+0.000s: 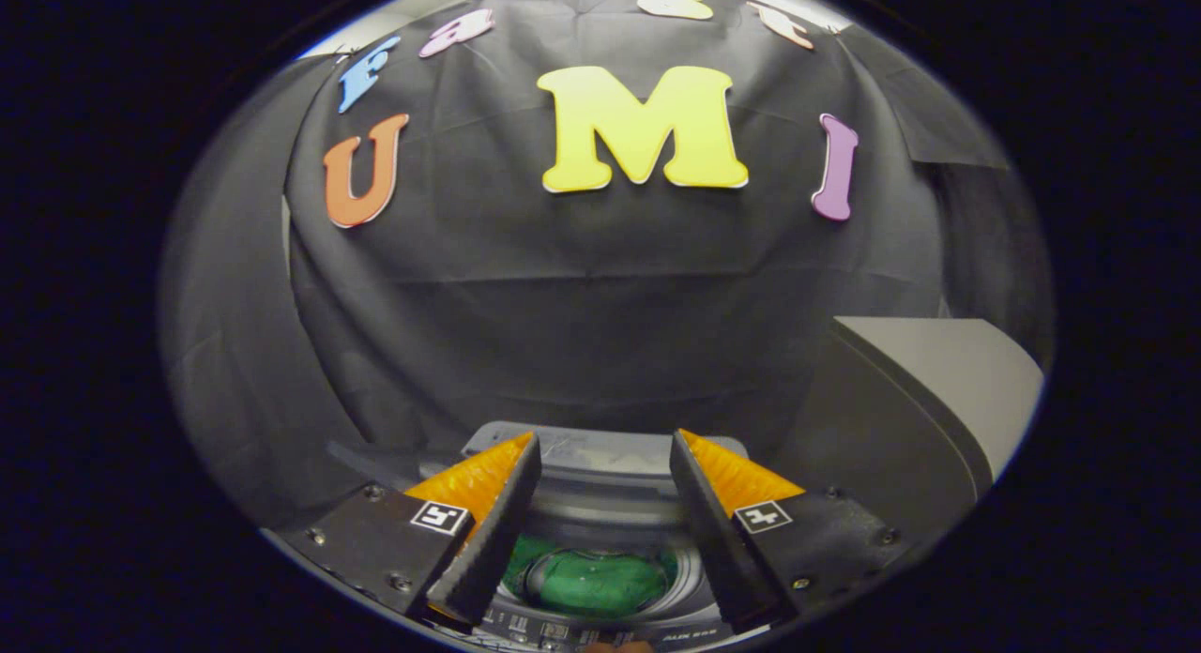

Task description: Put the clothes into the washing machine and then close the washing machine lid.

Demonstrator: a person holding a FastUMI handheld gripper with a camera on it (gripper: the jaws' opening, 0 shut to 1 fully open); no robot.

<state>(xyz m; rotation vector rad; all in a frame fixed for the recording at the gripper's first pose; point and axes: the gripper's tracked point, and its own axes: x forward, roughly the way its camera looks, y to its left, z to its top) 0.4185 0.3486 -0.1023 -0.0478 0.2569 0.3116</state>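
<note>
Booth wall: black cloth hanging behind the machine, standing well beyond the fingers with open room in between; raised lid: grey panel leaning up just beside the right finger, its long edge closing off that side while the left side is lying open; washing machine: sitting low under the gripper, its rear rim showing between the fingertips, its round tub opening facing up; clothes: green fabric lying inside the tub, showing below and between the fingers; gripper: hovering above the opening, fingers standing wide apart, gripping nothing.
</note>
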